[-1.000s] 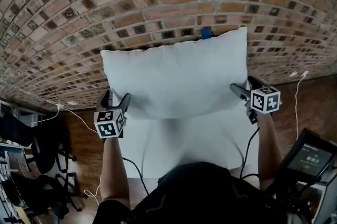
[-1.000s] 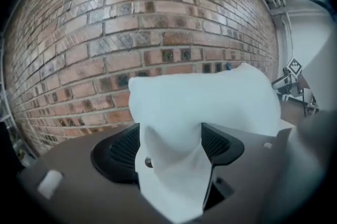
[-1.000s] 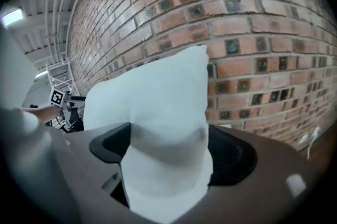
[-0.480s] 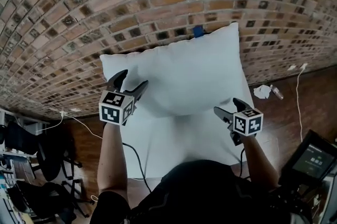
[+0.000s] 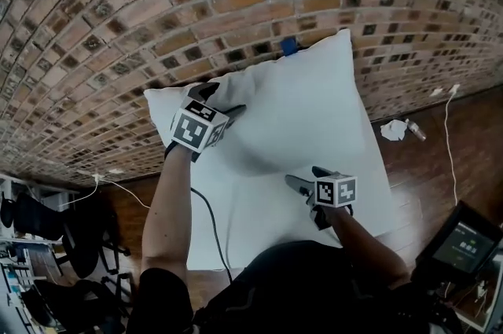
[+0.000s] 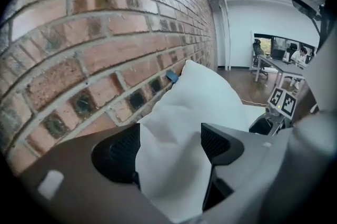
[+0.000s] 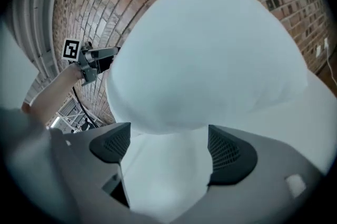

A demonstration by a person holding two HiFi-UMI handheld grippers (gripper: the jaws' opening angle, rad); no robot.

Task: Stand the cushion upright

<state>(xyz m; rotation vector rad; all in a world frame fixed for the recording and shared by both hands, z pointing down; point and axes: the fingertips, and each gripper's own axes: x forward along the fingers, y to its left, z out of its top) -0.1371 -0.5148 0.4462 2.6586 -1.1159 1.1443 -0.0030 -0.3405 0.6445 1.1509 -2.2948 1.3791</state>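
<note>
Snugly between fingers (image 6: pixel 117 153), left and right: cushion (image 5: pixel 306 104)

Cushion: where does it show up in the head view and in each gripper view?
Head view: cushion centre, in front of the brick wall.
Left gripper view: cushion lower centre, a corner between the jaws.
Right gripper view: cushion fills the middle.
Shared landmark: the brick wall.

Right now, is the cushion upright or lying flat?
Upright but skewed: the cushion stands against the brick wall, one top corner higher, held by left gripper and right gripper.
</note>
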